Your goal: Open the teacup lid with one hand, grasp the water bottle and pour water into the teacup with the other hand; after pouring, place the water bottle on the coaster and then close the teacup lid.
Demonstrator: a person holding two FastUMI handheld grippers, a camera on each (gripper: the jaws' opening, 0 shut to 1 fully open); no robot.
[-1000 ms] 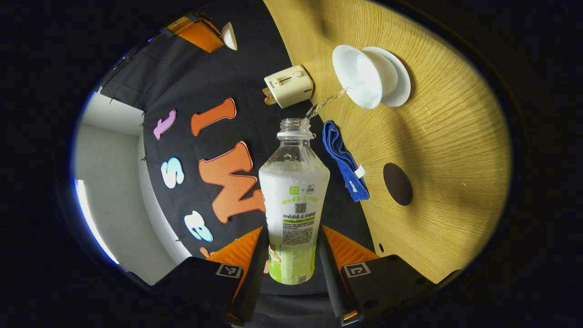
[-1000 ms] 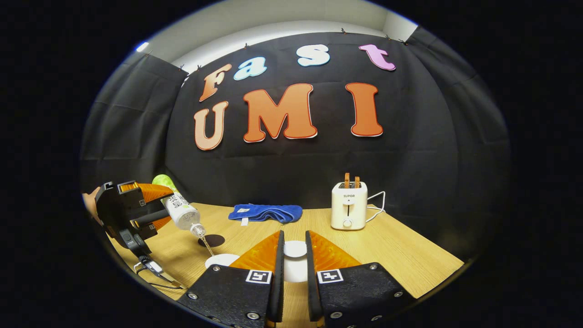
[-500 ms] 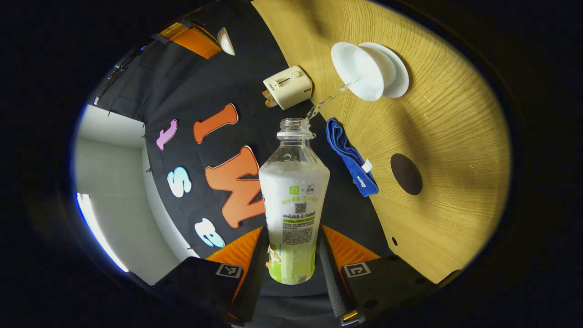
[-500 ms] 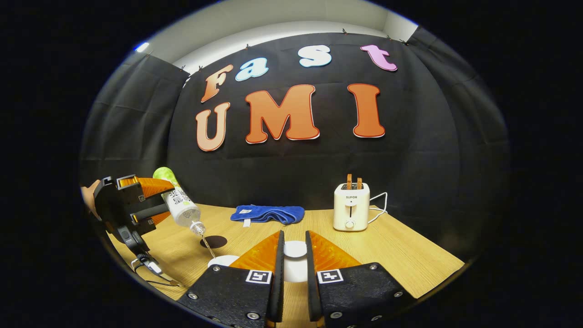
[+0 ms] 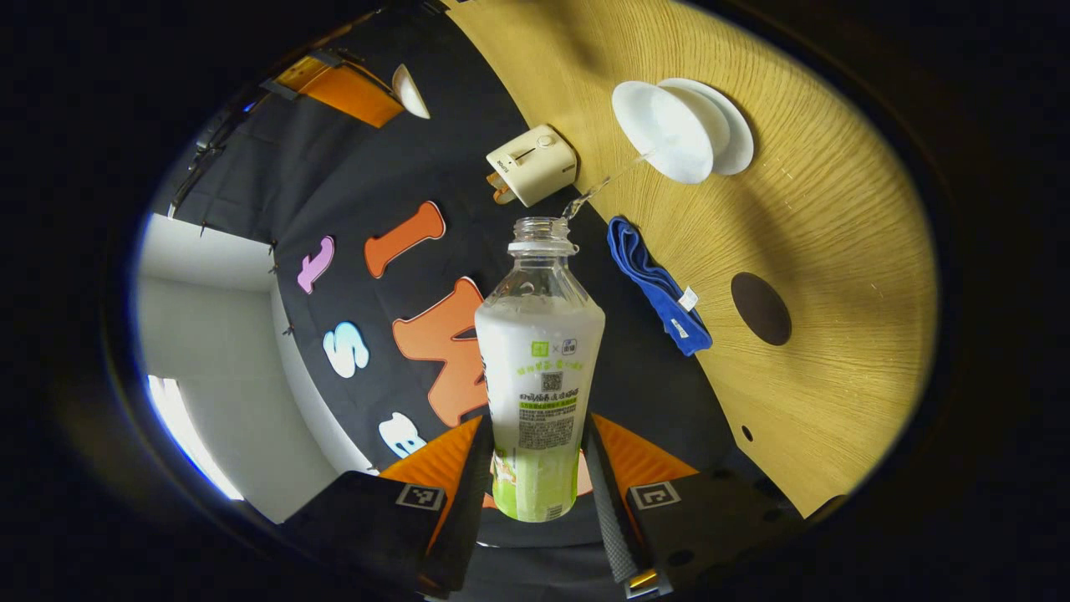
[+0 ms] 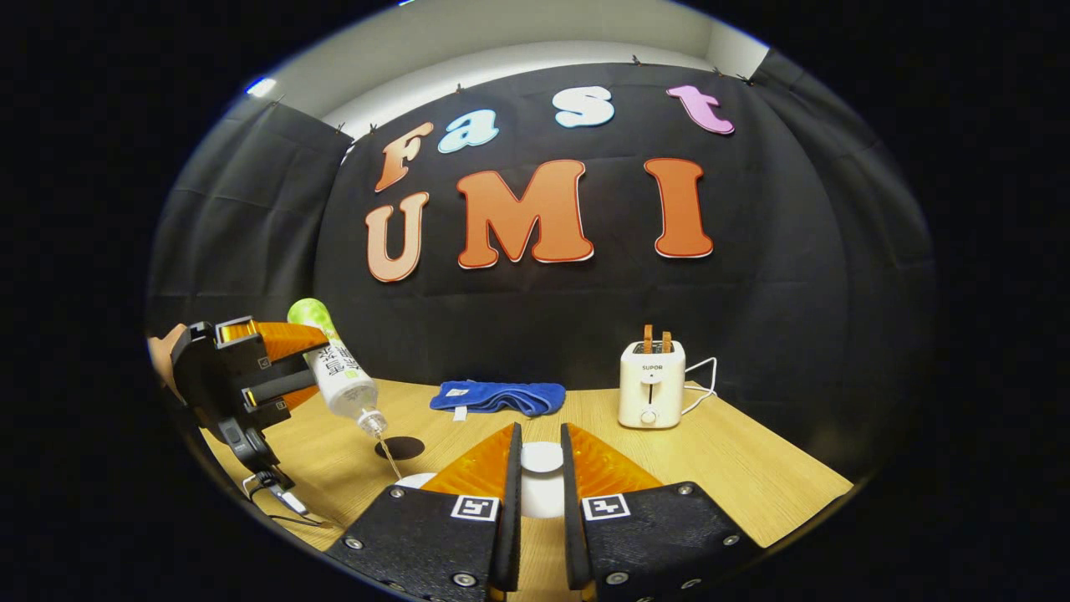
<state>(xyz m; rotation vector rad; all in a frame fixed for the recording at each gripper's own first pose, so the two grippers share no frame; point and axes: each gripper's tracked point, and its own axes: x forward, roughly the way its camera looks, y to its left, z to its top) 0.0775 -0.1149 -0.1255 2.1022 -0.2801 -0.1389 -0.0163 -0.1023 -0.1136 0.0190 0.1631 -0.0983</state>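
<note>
Wooden desk [image 5: 836, 209] carries a cream toaster [image 5: 535, 163], folded blue cloth [image 5: 660, 288] and dark round coaster [image 5: 761, 308] near the white teacup [image 5: 669, 134]; left gripper [image 5: 539, 468] fingers pinch the tilted clear water bottle [image 5: 539, 368], right gripper [image 6: 540, 493] fingers pinch the white lid [image 6: 542, 458].

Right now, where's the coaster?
In the left gripper view the coaster lies bare on the table, between the blue cloth and the teacup.

Clear plastic water bottle [image 5: 539, 334], glossy white teacup [image 5: 669, 134], wood-grain table [image 5: 836, 251].
</note>
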